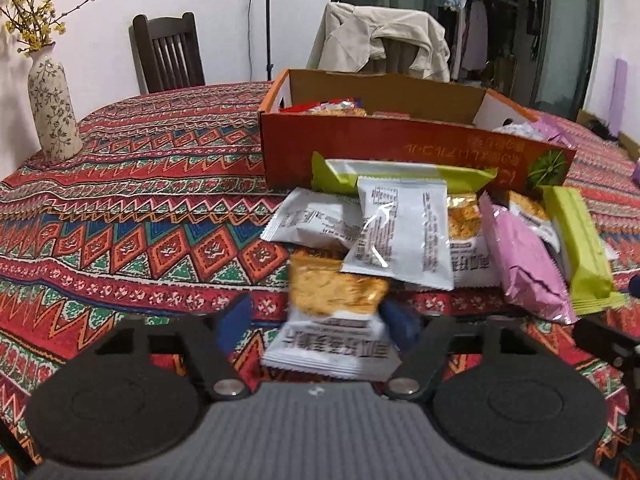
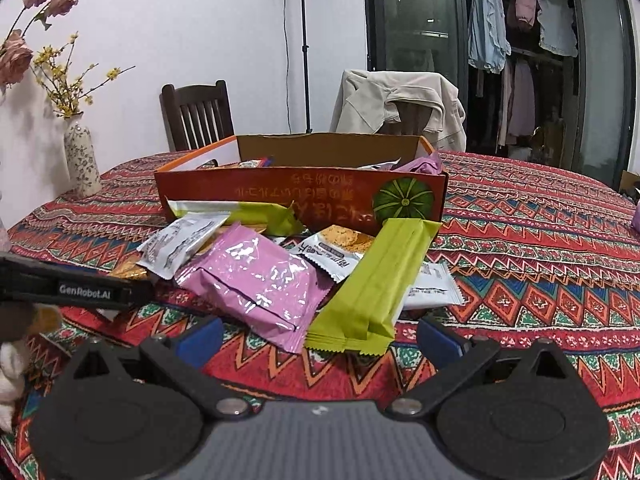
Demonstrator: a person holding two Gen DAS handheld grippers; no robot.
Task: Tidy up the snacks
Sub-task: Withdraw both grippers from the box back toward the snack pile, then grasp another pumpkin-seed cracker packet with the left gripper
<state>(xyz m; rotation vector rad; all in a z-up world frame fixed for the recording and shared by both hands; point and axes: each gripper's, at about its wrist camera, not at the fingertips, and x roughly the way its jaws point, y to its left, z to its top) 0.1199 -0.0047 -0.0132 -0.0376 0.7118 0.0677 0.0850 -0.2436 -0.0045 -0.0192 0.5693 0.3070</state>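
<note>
A loose pile of snack packets lies on the patterned tablecloth in front of an orange cardboard box (image 1: 360, 140) that holds more snacks. My left gripper (image 1: 318, 324) straddles a white-and-gold cracker packet (image 1: 332, 320). Its right finger touches the packet's edge, and a gap shows at the left finger. My right gripper (image 2: 320, 342) stands wide open just short of a green bar packet (image 2: 376, 280) and a pink packet (image 2: 256, 276). In the left wrist view the pink packet (image 1: 528, 264) and green bar (image 1: 580, 248) lie to the right. The box (image 2: 280, 196) stands behind the pile.
A flowered vase (image 1: 52, 112) stands at the table's far left; in the right wrist view the vase (image 2: 82, 160) is also at left. Two chairs stand behind the table, one draped with a beige jacket (image 1: 380, 40). The other gripper's black body (image 2: 76, 286) crosses the left edge.
</note>
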